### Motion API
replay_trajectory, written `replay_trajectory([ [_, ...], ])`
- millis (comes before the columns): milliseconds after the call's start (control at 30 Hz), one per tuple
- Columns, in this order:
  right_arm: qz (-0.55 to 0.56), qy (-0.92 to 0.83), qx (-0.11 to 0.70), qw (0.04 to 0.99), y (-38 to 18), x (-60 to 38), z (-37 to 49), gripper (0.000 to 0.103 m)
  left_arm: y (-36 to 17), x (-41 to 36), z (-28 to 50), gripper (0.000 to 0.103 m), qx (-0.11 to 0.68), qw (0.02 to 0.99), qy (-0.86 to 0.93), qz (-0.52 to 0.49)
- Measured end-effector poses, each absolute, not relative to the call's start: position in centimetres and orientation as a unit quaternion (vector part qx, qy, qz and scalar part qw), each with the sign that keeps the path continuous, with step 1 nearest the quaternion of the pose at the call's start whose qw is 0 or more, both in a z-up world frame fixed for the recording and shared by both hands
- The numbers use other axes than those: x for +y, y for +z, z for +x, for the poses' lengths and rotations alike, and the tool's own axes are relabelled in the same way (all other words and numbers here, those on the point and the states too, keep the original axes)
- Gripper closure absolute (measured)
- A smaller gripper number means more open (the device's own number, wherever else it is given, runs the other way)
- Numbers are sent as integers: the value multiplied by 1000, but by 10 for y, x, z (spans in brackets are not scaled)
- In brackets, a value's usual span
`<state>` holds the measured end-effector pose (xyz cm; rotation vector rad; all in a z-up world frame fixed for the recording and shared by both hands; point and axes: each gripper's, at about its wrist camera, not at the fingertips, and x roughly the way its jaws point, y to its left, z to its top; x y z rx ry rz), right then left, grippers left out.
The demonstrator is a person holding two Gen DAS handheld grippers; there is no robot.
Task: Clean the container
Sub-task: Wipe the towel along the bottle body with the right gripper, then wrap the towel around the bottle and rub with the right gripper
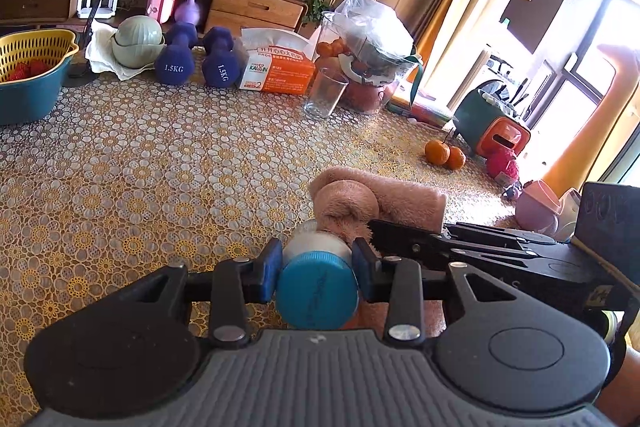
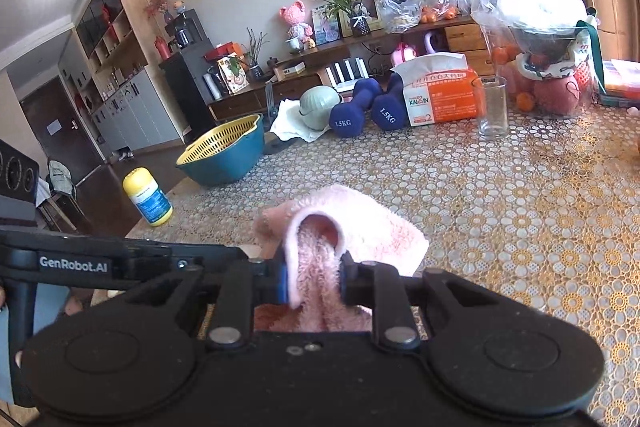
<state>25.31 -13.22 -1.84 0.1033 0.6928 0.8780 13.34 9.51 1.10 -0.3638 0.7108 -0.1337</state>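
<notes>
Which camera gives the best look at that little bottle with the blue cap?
The left wrist view. There the blue-capped bottle sits front and centre, pinched in the left claw, its pale body touching the pink towel. The right wrist view shows nothing of the bottle; the towel and right claw fill that spot.

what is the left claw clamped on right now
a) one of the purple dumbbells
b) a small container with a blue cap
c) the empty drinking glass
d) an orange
b: in the left wrist view the left claw is shut on the small container with a blue cap, its blue pads pressed against both sides, while the pink towel held by the right claw meets the container's far end.
</notes>
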Motion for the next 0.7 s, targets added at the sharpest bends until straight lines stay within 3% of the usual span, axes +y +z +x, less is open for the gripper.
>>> replay_trajectory([
  [700, -99, 385, 348, 849, -43, -105, 308, 82, 8, 97, 129, 67, 331, 925, -75, -170],
])
